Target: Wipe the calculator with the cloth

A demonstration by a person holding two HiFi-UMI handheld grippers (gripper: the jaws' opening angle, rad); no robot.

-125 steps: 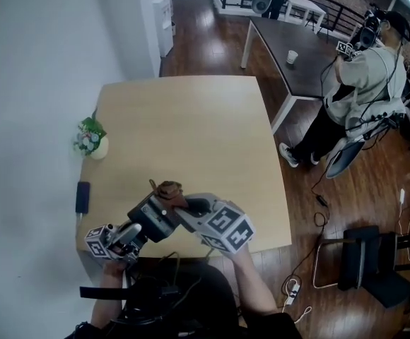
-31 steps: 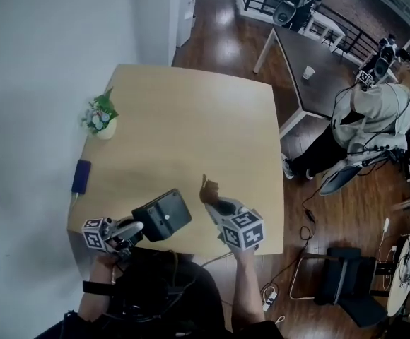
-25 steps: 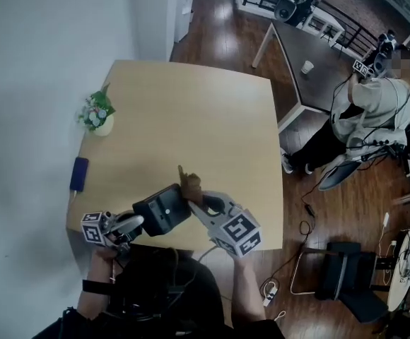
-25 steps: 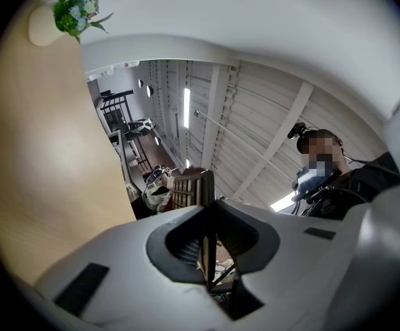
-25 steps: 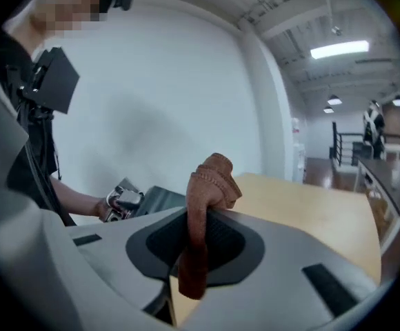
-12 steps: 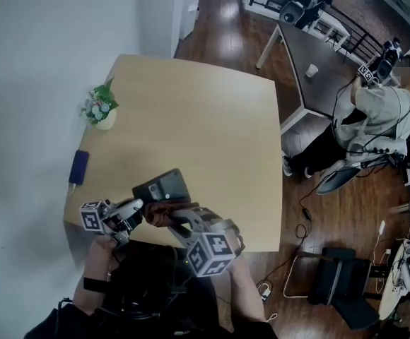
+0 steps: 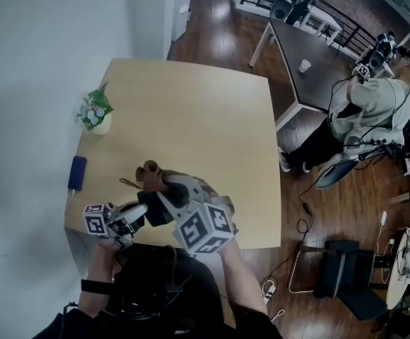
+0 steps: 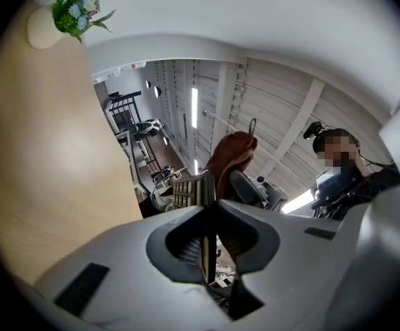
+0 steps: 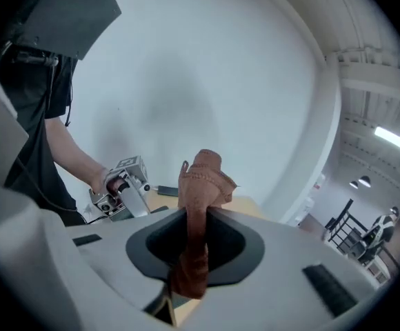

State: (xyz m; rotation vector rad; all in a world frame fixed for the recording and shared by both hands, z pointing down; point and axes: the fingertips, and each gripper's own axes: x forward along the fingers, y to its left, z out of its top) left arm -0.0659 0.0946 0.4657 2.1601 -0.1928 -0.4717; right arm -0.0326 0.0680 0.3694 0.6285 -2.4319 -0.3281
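Over wooden table (image 7: 205, 119), left gripper (image 8: 208, 212) clamps calculator (image 8: 188, 192) edge-on, pointing straight outward; right gripper (image 9: 196, 216) pinches bunched cloth (image 9: 203, 178).

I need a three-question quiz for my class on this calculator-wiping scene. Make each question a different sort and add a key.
1. True or false: the left gripper has its jaws shut on the calculator.
2. What sits between the jaws of the right gripper?
A. a sponge
B. a brown cloth
C. nothing
3. In the head view, what stands at the left edge of the table, beyond the dark flat object?

Key
1. True
2. B
3. A small vase of flowers
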